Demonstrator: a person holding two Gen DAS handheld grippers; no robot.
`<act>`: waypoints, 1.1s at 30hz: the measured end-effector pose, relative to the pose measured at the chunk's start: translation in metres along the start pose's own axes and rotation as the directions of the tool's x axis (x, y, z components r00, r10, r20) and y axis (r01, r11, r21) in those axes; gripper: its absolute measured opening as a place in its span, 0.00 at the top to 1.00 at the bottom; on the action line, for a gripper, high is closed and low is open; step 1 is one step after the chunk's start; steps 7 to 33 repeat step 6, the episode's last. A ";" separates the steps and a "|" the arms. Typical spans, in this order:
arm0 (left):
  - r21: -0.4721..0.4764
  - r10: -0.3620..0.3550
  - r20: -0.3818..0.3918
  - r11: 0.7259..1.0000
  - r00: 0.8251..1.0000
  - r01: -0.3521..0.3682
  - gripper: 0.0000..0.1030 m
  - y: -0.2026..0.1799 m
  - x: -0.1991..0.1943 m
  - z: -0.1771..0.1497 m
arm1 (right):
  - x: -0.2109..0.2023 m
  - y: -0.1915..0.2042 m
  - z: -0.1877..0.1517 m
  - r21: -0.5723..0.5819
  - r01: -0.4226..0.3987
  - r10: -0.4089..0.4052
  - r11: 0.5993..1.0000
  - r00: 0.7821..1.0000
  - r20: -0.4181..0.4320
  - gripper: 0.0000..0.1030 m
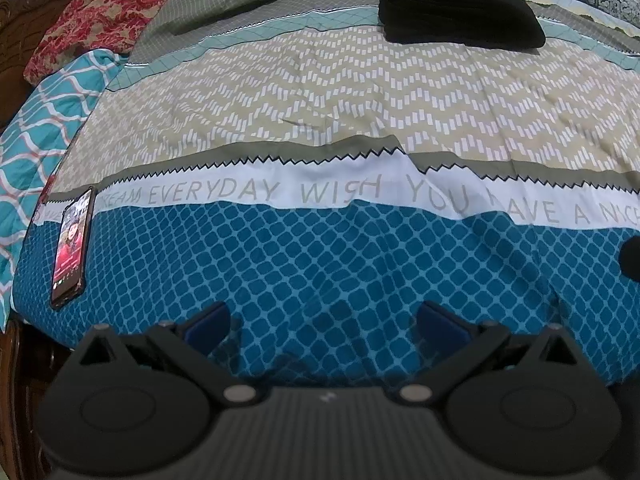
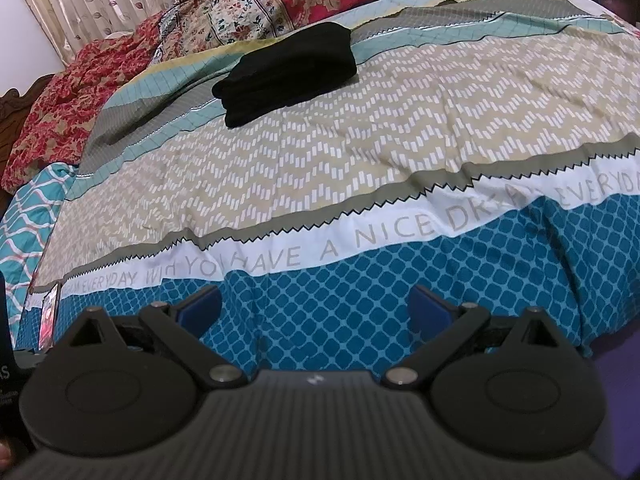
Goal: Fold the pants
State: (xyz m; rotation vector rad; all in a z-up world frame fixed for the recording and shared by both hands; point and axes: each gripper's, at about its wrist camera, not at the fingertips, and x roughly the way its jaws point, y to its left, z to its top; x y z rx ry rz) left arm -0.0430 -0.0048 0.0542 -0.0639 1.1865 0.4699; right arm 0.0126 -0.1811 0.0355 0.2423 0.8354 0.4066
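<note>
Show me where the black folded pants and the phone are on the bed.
black folded pants (image 1: 460, 14), left wrist view, middle of the top fold.
phone (image 1: 72, 246), left wrist view, centre of its lit screen.

left gripper dark grey ribbed body, two round black discs either side, silver pivot screws, black link arms, blue finger pads, small white mark at centre, right gripper same build

Pants — matt black knit cloth. Bedsheet — smooth printed cotton-like cloth. Phone glossy glass. Both grippers: matt black plastic, 2 blue pads each.
</note>
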 end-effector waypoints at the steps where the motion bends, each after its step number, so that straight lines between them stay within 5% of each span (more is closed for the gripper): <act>1: 0.001 -0.007 0.008 1.000 1.000 0.007 0.00 0.000 -0.001 0.000 | 0.000 0.000 0.001 -0.001 0.001 -0.001 1.000 1.000 0.002 0.02; 33: 0.016 -0.040 0.037 0.999 0.998 0.040 0.00 -0.003 -0.007 0.004 | -0.002 -0.002 0.004 -0.003 -0.004 0.004 1.000 1.000 0.015 0.02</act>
